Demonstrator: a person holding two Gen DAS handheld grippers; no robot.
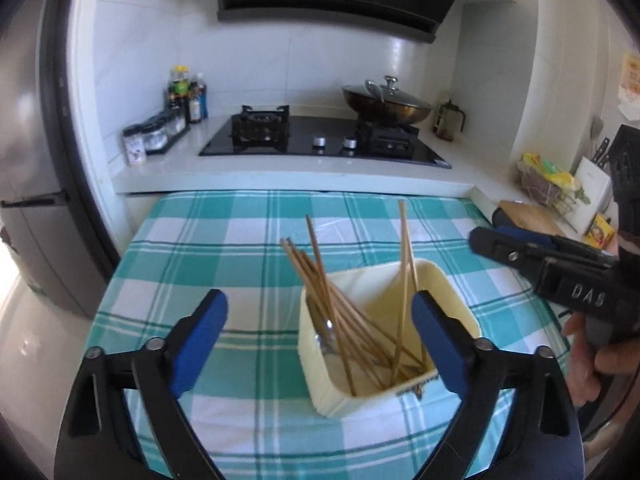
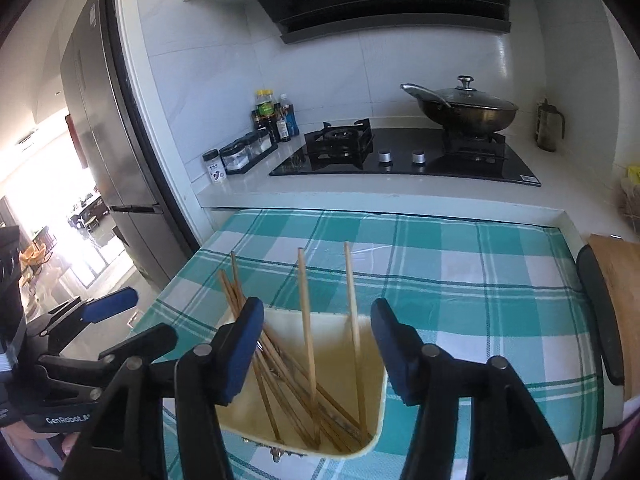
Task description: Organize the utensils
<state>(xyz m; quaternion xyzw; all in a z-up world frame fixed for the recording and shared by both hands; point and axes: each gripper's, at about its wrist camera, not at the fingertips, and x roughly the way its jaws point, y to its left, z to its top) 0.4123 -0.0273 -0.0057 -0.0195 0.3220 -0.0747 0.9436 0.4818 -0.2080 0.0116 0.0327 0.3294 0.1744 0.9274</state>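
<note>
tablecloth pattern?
Teal-and-white plaid tablecloth; clearest in the right wrist view.

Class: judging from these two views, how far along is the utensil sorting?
Nothing looks sorted: chopsticks and a spoon sit jumbled in the cream tub. Nothing is in hand; the left hand-held gripper and right hand-held gripper are open. All remains.

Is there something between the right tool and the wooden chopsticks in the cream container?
Nothing visible. The right tool hangs open just above the cream plastic container, and the wooden chopsticks stand up between its blue pads.
</note>
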